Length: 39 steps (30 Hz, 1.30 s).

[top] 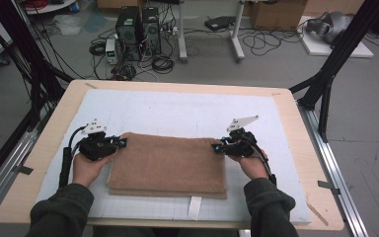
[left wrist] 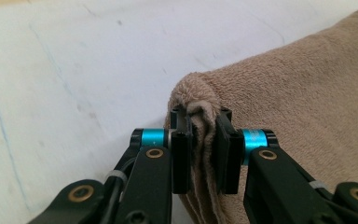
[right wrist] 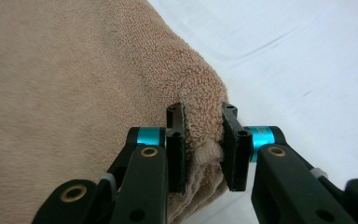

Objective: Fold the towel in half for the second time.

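Here, a pale wooden table (top: 54, 143) was seen from above, most of its top covered by a white mat (top: 177, 111); on the mat's near half a folded brown towel (top: 168, 163) was laid flat, its long sides running across the table and its layers stacked one on another, a white tag (top: 195, 207) lying on the mat just beyond its near edge. The towel's far left corner was met by the left gripper (top: 122, 143), which was held in a hand entering from the bottom of the high view; the far right corner was met likewise by the right gripper (top: 217, 147), so that the two grippers were kept well apart with the towel between them. In the left gripper view the left gripper (left wrist: 204, 154) was shown clamped on the corner, the bunched cloth (left wrist: 307, 116) pinched between both black pads; in the right gripper view the right gripper (right wrist: 204, 151) was shown clenched in the same way on the folded corner of the towel (right wrist: 74, 93), the pile squeezed between its pads.
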Tool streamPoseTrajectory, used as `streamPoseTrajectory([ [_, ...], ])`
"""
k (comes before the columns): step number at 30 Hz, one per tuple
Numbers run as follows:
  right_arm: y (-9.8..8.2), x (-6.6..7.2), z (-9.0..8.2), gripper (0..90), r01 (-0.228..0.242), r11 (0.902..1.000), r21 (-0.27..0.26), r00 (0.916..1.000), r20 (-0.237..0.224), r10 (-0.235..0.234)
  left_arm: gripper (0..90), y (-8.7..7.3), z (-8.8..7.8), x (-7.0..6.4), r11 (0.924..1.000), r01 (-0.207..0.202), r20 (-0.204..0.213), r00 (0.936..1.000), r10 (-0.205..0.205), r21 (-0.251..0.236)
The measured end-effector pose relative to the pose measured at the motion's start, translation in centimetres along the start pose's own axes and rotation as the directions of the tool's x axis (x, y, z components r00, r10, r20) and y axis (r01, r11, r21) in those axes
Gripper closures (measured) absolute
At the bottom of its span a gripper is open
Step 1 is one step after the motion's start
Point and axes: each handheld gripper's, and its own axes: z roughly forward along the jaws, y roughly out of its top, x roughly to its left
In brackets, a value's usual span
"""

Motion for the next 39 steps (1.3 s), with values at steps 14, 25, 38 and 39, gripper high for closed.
streamPoseTrajectory([
  [14,5.6,-4.8,0.0,54.2,-0.043,0.9975,-0.055,0.9868,0.154,0.051,57.3,5.4,2.4,3.1,0.9981,0.048,-0.132,0.9899,-0.053,-0.039],
  [25,3.7,-3.2,0.0,39.8,-0.094,0.9922,-0.081,0.9892,0.105,0.103,49.0,2.1,0.2,2.4,0.9992,0.029,-0.054,0.9980,-0.031,-0.029],
  [38,2.9,-1.4,0.6,23.9,-0.103,0.9905,-0.091,0.9909,0.077,0.110,35.7,0.6,-0.7,0.6,0.9999,-0.011,-0.015,0.9998,0.011,-0.013],
  [39,2.9,-1.3,0.7,22.5,-0.108,0.9903,-0.088,0.9903,0.077,0.115,34.2,0.5,-0.7,0.6,0.9999,-0.009,-0.012,0.9999,0.009,-0.013],
])
